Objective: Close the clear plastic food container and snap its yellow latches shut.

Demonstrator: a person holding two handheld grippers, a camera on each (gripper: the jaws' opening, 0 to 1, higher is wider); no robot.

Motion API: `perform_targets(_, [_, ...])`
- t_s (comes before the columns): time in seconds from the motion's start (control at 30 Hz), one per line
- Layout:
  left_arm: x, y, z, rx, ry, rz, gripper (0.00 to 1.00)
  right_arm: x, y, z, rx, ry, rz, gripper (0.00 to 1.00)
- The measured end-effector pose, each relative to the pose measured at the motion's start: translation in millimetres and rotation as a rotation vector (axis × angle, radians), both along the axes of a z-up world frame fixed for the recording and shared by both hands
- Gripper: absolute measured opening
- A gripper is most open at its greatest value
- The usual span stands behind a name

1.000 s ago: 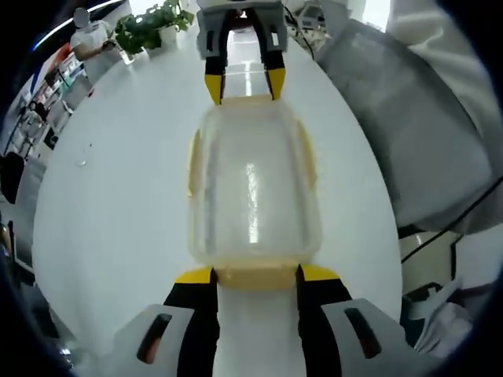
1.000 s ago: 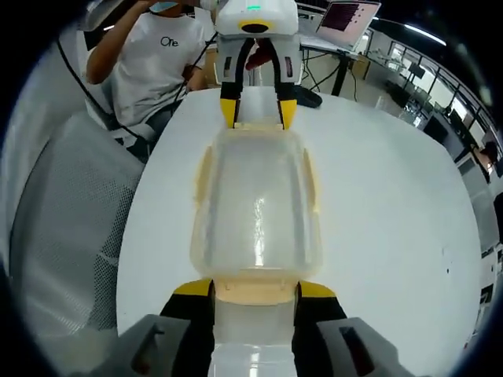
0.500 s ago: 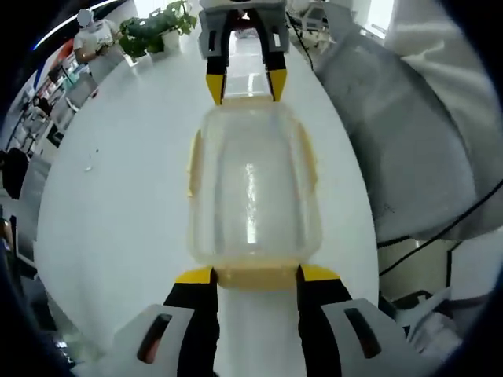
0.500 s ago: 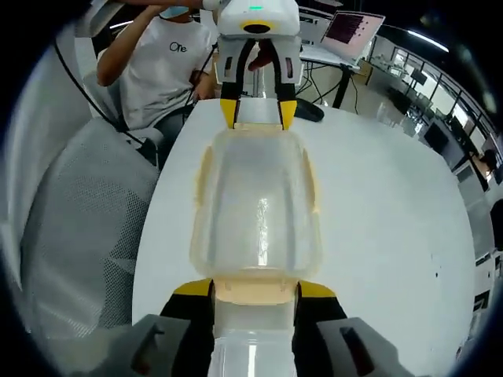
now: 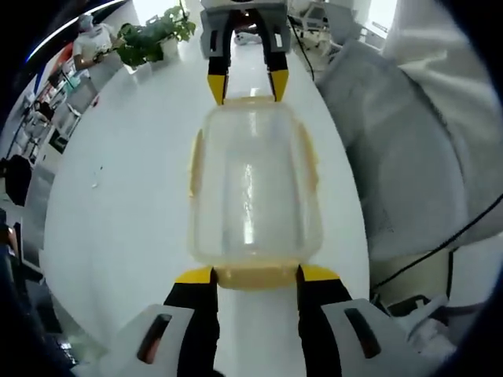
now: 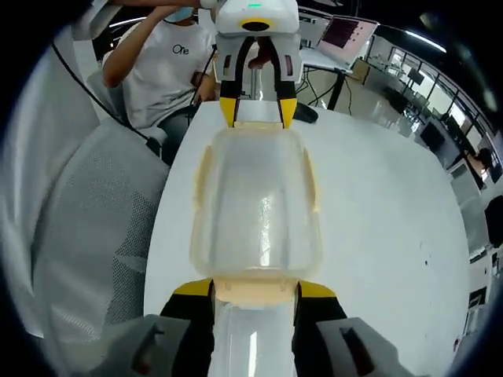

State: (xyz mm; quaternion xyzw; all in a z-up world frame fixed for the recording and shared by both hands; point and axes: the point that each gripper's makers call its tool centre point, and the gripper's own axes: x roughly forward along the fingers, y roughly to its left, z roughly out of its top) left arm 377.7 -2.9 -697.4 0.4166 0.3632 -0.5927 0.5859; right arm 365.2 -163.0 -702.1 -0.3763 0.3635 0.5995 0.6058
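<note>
While both grippers flank it, clear rounded-rectangular container [image 5: 253, 188], glossy lid, matte yellow latches [image 5: 255, 276]

Container [image 5: 253, 188] was clear with pale yellow latches [image 5: 255, 275]. Left tongs [image 5: 255, 279] and right tongs [image 6: 253, 292] were black, tipped bright yellow, on grey bodies. Bench [image 5: 118, 196] was glossy white. Chair [image 6: 86, 259] was grey mesh. Plant [image 5: 149, 31] was green. Person's shirt [image 6: 169, 67] was white.
</note>
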Motion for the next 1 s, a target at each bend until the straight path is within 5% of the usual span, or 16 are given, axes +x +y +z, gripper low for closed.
perform_targets(1.0, [-6.3, -89, 14.2, -0.001, -0.001, -0.006, 0.35, -7, -89, 16.0, -0.014, 0.001, -0.010, 0.35])
